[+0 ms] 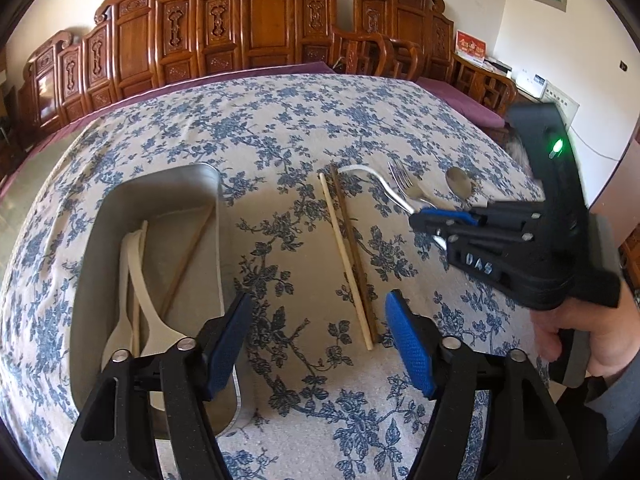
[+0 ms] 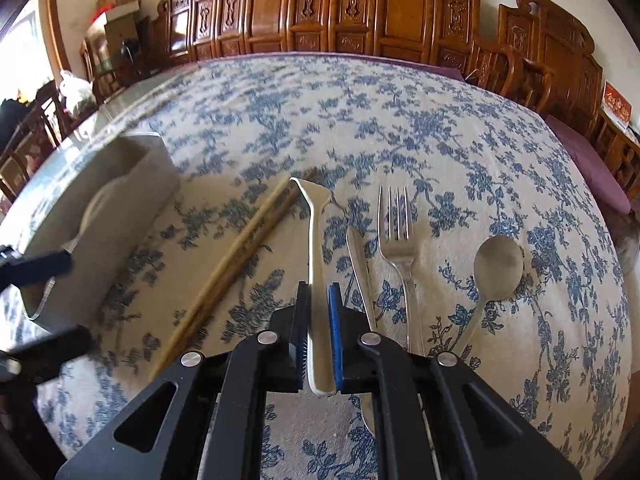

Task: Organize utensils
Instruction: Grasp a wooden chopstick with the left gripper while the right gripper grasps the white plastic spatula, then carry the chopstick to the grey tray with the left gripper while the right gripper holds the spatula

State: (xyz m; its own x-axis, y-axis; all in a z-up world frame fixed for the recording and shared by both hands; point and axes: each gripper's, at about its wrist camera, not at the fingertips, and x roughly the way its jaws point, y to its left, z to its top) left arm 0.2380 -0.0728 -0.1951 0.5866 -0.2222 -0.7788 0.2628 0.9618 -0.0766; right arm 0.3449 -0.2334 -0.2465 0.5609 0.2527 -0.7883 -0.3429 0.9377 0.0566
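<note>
On the floral tablecloth (image 1: pixel 280 128), metal tray (image 1: pixel 100 248) holds two white spoons and a chopstick. Right of tray: chopstick pair (image 1: pixel 348 256), then fork (image 2: pixel 396 236), then steel spoon (image 2: pixel 496 264). Right gripper (image 2: pixel 319 300) pinches a white spoon handle (image 2: pixel 316 248), pads tight against it. Left gripper (image 1: pixel 318 312) hangs beside tray, fingers parted, nothing between them.
</note>
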